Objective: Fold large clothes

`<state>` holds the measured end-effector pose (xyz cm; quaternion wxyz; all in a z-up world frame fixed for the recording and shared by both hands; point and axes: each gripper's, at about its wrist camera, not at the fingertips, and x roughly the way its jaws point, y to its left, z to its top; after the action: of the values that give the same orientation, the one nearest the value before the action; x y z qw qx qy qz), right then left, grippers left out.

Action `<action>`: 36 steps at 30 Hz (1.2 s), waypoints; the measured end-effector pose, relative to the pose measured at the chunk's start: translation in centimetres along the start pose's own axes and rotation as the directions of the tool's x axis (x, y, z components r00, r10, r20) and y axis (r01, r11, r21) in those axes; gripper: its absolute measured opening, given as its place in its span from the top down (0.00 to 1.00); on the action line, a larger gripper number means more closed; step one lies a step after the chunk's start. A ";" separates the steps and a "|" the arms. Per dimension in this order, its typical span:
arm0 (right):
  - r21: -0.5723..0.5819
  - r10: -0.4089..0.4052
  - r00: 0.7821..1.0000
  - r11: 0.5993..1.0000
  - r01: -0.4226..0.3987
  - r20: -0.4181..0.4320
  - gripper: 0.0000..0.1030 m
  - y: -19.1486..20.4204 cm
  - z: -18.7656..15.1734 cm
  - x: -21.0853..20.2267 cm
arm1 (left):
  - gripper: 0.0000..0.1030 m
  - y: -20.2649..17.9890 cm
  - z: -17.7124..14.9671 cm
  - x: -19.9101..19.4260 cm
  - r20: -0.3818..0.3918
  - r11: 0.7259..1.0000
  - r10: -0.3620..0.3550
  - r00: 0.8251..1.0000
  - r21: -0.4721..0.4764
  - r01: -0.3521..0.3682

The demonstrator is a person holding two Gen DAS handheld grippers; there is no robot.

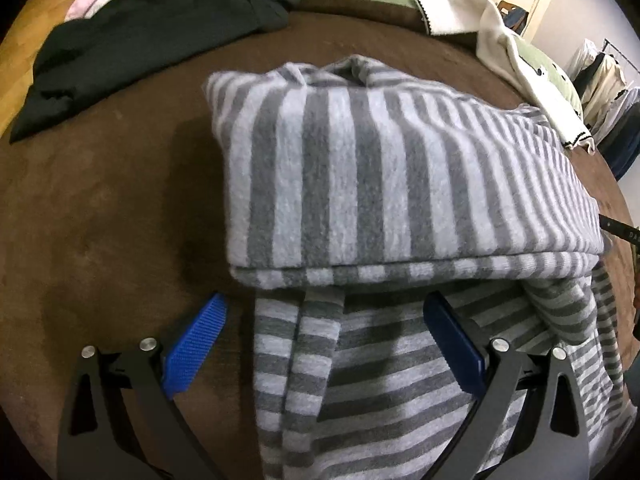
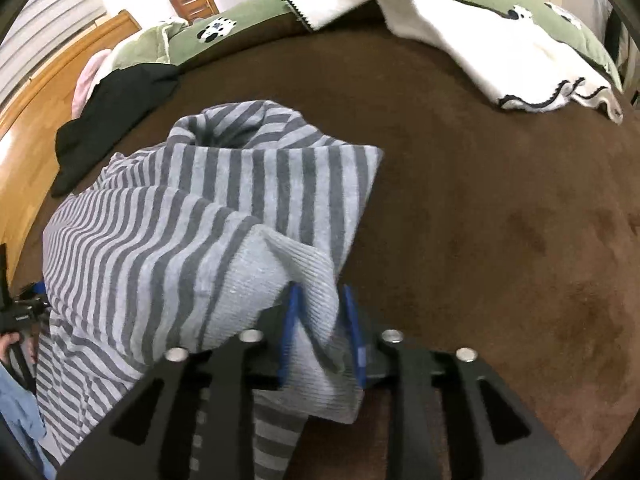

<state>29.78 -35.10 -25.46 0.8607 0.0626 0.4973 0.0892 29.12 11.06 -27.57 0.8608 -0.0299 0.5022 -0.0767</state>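
**Striped garment half-folded on brown bed**

The right gripper (image 2: 320,320) has its jaws narrowly parted around the ribbed cuff (image 2: 296,292); whether the pads press it, I cannot tell. The left gripper (image 1: 324,344) gapes wide, holding nothing, over the striped garment (image 1: 380,168). Bare brown bedcover (image 2: 500,220) lies at three o'clock; a black garment (image 1: 140,40) at ten, a white garment (image 2: 480,40) at one.

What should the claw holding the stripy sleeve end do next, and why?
Probably carry it across onto the folded body. The right claw has the plain grey ribbed cuff of the grey-striped fleece top between its pads, off to the side, unfolded.
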 end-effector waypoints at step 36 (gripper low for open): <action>-0.002 -0.044 0.990 0.999 0.044 0.135 0.32 7.9 -1.4 -3.4 | 0.06 -4.6 5.3 -1.3 0.063 0.993 0.007 0.998 0.117 -0.014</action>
<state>26.18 -28.06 -21.73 0.8943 0.0552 0.4389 0.0671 32.64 6.56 -23.28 0.8767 0.0211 0.4699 -0.1005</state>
